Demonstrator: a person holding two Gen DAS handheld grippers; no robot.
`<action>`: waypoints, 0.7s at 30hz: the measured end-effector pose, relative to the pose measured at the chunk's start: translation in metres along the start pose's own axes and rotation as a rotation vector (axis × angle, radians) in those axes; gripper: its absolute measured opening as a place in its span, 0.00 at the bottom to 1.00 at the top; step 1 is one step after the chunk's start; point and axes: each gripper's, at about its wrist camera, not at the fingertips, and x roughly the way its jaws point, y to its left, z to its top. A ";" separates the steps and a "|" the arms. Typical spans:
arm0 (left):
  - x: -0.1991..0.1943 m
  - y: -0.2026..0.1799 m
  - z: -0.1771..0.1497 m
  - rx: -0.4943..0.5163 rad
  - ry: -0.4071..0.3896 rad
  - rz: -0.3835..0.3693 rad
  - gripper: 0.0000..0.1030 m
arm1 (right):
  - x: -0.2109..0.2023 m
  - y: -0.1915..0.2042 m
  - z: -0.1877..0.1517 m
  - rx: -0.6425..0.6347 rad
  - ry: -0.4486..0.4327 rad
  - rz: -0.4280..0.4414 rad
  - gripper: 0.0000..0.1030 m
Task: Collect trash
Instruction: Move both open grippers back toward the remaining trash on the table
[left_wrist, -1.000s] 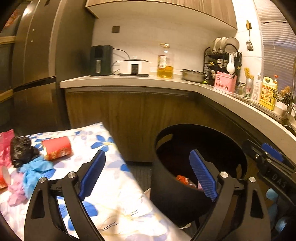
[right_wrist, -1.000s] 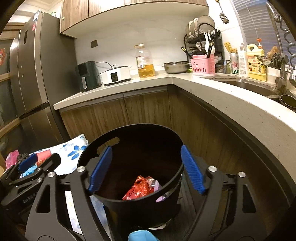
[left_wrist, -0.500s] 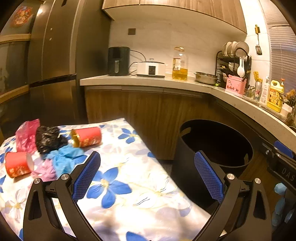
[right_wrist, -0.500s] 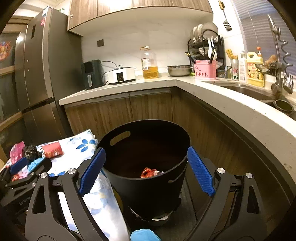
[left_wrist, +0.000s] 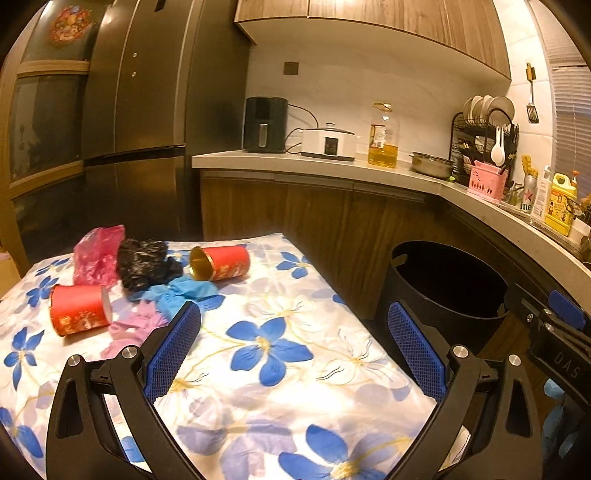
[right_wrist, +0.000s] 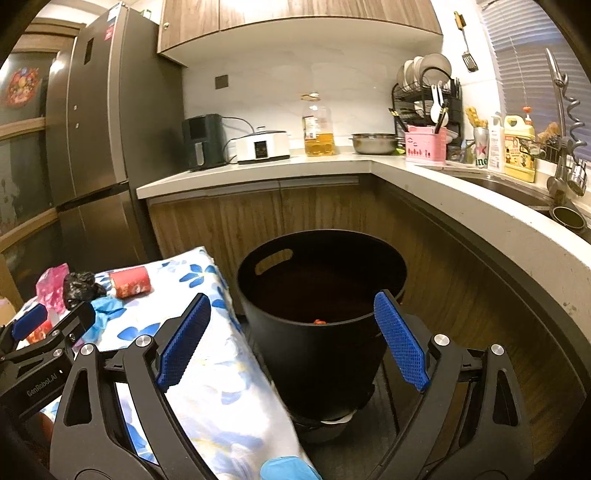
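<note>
**Left wrist view: trash on the floral cloth**

Left gripper (left_wrist: 293, 345) jaws wide apart, nothing between them, above the flowered cloth (left_wrist: 280, 373). At the cloth's far left: two red cups (left_wrist: 79, 309) (left_wrist: 220, 263) on their sides, pink bag (left_wrist: 96, 254), black bag (left_wrist: 146, 262), blue gloves (left_wrist: 181, 291), touching in a cluster. Black bin (left_wrist: 443, 291) stands right of the cloth.

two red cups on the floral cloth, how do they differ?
The far red cup lies beside the black bag, its gold-lined mouth turned toward the bag. The near red cup lies closer to the camera by the pink scrap, showing a white end facing right. Both lie on their sides, red with printed patterns.
</note>
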 end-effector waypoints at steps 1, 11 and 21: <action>-0.003 0.004 0.000 -0.004 -0.002 0.004 0.94 | -0.001 0.003 -0.001 -0.003 0.000 0.003 0.86; -0.017 0.035 -0.006 -0.034 -0.004 0.049 0.94 | -0.006 0.035 -0.008 -0.027 0.010 0.033 0.86; -0.027 0.067 -0.010 -0.070 -0.008 0.091 0.94 | -0.008 0.067 -0.012 -0.055 0.015 0.063 0.86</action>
